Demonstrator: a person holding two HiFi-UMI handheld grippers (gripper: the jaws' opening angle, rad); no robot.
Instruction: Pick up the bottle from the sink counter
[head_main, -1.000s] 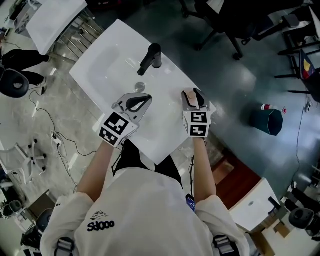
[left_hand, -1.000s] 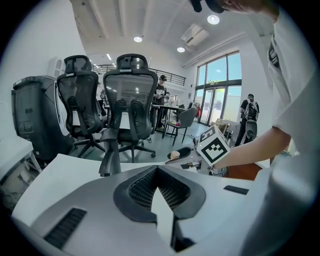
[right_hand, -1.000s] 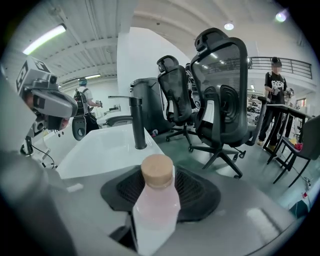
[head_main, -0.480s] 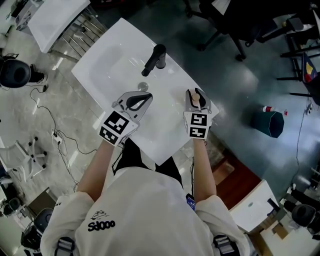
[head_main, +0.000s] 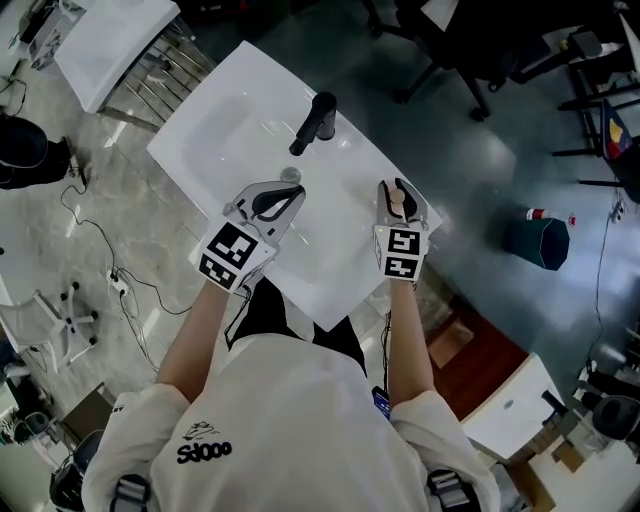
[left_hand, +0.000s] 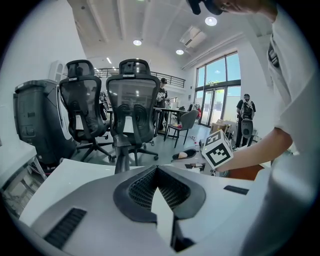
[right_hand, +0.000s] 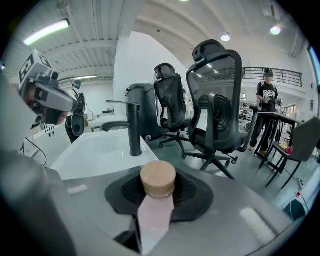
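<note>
Right gripper view: your right gripper, jaws just closing in, pinches a pink wooden-capped bottle; your left gripper is pressed together.

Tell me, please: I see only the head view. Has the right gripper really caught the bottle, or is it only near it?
Observer: In the right gripper view the pink bottle stands between the jaws of the right gripper. The jaws have just been closing and press on its sides.
Operator: Is its cap on?
Observer: Yes, a round wooden cap sits on top, above the pads.
Operator: And the left gripper?
Observer: In the left gripper view the left gripper has its jaws together at the tips, with nothing between them.
</note>
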